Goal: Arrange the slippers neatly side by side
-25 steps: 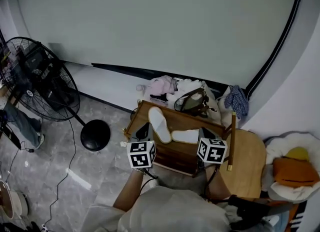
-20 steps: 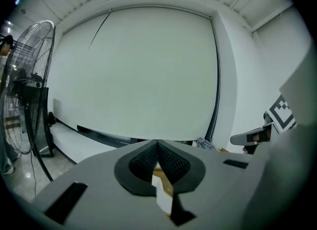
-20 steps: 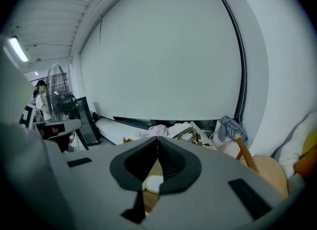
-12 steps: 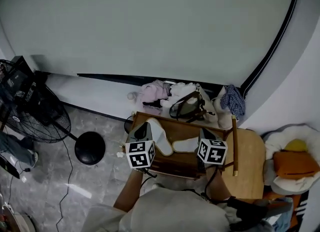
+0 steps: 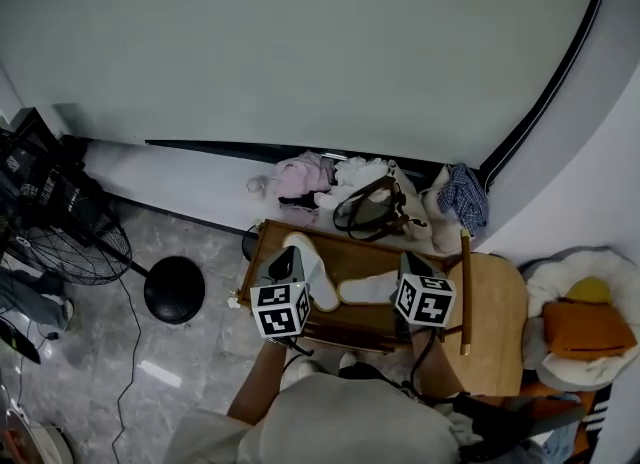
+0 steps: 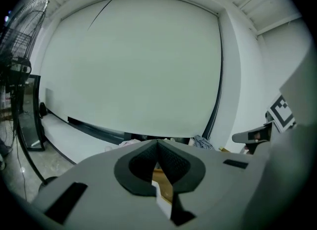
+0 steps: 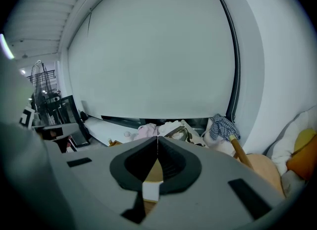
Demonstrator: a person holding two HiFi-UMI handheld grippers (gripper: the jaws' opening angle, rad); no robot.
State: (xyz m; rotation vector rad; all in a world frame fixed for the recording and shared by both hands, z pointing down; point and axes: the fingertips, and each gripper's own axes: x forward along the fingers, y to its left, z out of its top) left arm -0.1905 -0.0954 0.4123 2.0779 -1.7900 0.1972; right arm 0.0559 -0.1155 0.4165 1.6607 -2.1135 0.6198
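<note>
Left gripper [image 5: 283, 256] had its jaws pressed together, the tips meeting in a thin line with nothing between them. Right gripper [image 5: 406, 260] was the same, shut tip to tip and empty. A person held both of them over the near side of a low wooden table [image 5: 352, 255], the marker cubes facing up at the head camera.

Just to the right of the left gripper's tips lay the slanting slipper [image 5: 309, 270], white, running from the far left of the table toward its near middle. Whether the gripper touched it could not be told. Just to the left of the right gripper's tips lay the crosswise slipper [image 5: 368, 288], also white, stretched sideways between the two grippers. The pair met near the middle of the table at an angle, not side by side. In each gripper view a sliver of white slipper and brown wood showed below the closed jaws.

Beyond both grippers, against the wall, sat a heap of clothes [image 5: 325, 174] and a bag [image 5: 368, 212]. To the right of the right gripper stood a round wooden stool [image 5: 497, 324]. Well off to the left of the left gripper stood a fan [image 5: 60, 237] on a round black base [image 5: 174, 289].
</note>
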